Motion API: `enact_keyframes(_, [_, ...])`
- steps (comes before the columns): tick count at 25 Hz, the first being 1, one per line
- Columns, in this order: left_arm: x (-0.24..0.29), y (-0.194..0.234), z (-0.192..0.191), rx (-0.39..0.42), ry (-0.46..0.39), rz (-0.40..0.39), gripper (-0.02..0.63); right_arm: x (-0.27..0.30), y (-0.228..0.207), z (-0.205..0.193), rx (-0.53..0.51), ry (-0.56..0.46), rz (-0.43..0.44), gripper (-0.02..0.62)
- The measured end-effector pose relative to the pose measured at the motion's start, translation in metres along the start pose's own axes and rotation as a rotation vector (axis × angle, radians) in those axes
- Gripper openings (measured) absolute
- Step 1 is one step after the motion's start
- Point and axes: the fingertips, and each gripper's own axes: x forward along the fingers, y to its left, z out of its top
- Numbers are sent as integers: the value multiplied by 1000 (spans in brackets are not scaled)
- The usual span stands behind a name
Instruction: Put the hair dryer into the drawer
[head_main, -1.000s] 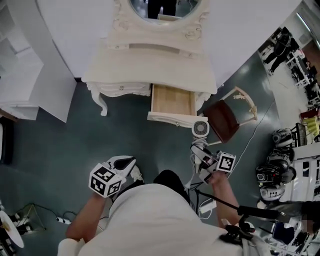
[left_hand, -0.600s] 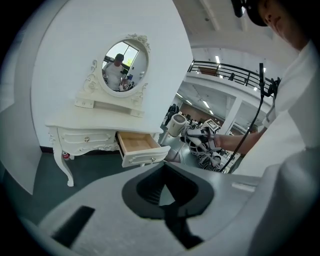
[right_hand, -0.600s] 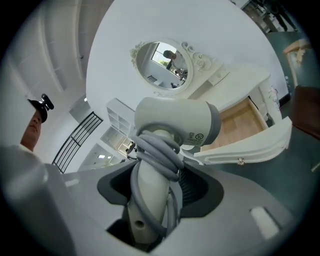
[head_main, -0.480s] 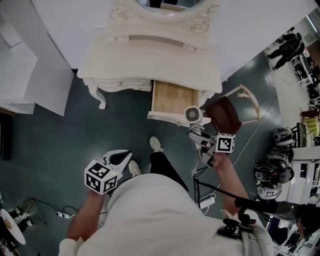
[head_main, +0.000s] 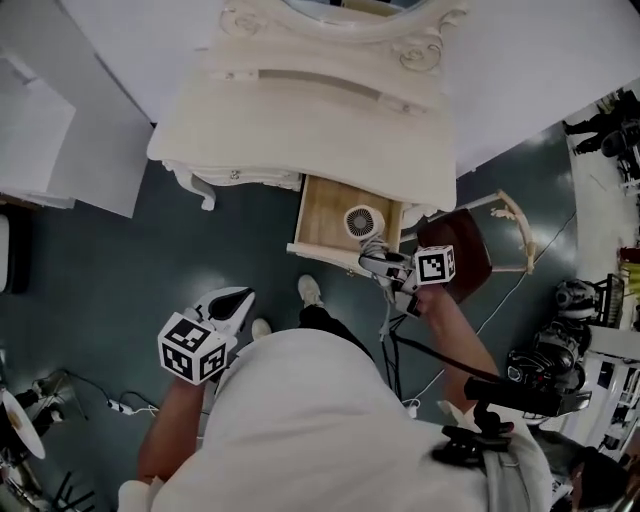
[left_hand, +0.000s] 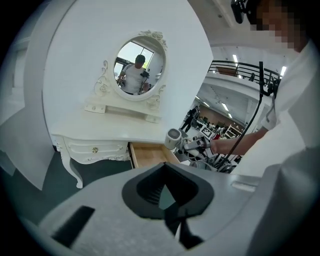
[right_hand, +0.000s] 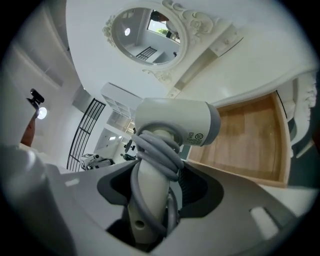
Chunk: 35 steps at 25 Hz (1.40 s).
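Gripping the dryer (head_main: 361, 221) by its cord-wrapped handle in the right gripper (head_main: 380, 265), above the open drawer (head_main: 322, 208) under the desk's (head_main: 300, 120) right side. Holding the left gripper (head_main: 240, 299) closed, empty, nearer and left.

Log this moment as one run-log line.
right tool: shut on hair dryer handle | hair dryer: over open drawer, not released | left tool: empty, aside

The right gripper (right_hand: 151, 197) clamps the hair dryer (right_hand: 176, 121) by its cord-wrapped handle, near the open drawer (right_hand: 246, 142).
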Motion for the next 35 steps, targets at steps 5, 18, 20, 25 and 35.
enact_keyframes(5, [22,-1,15,-21,-7,53,3,8,-41,8,-61,172,-16,239])
enact_keyframes(18, [37,9,25,-112,-23,199,3,45,-113,20,-177,485,-48,239])
enact_keyframes(20, [38,11,24,-122,-21,212,3,52,-121,22,-191,510,-57,239])
enact_keyframes(25, [34,15,24,-139,-14,245,3,66,-140,28,-263,560,-100,239])
enact_keyframes(35, [29,23,25,-148,6,281,3,80,-185,38,-426,586,-259,239])
